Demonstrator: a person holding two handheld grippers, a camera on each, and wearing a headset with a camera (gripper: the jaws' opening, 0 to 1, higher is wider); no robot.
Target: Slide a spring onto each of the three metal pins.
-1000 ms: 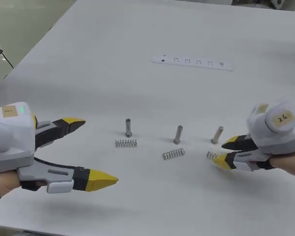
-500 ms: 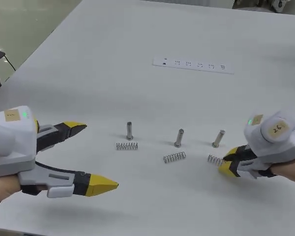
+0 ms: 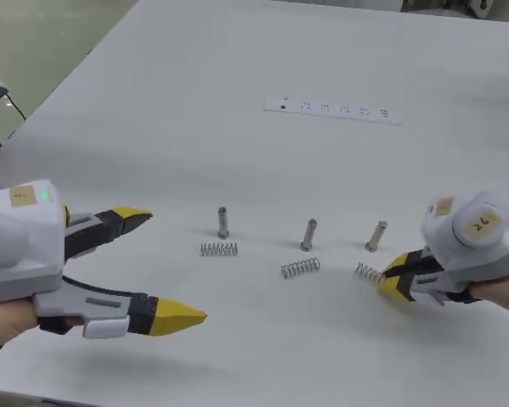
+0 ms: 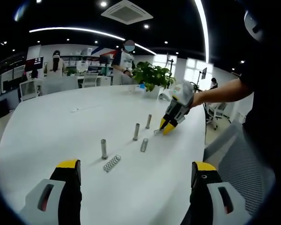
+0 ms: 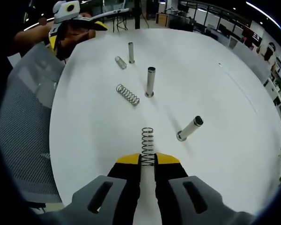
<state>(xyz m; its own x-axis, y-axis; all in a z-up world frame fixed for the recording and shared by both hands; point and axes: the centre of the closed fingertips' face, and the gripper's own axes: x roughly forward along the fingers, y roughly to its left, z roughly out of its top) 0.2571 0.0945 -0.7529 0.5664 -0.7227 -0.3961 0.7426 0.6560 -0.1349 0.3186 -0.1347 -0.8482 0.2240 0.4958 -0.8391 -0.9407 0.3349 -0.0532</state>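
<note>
Yellow-tipped right gripper [image 5: 147, 158], jaws clamped on one end of right spring [image 5: 147, 139], flat on white table [image 3: 237, 153] just beside right pin [image 3: 377, 235], middle spring [image 3: 300, 268] near middle pin [image 3: 310, 234], left spring [image 3: 218, 249] near left pin [image 3: 223, 222], left gripper [image 3: 171, 267] jaws wide apart.

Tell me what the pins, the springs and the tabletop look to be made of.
The pins look like steel: smooth grey sheen, bright highlights. The springs are thin silvery wire, coiled, likely steel too. The tabletop is matte white and smooth, perhaps laminate or paint; its core cannot be told.
</note>
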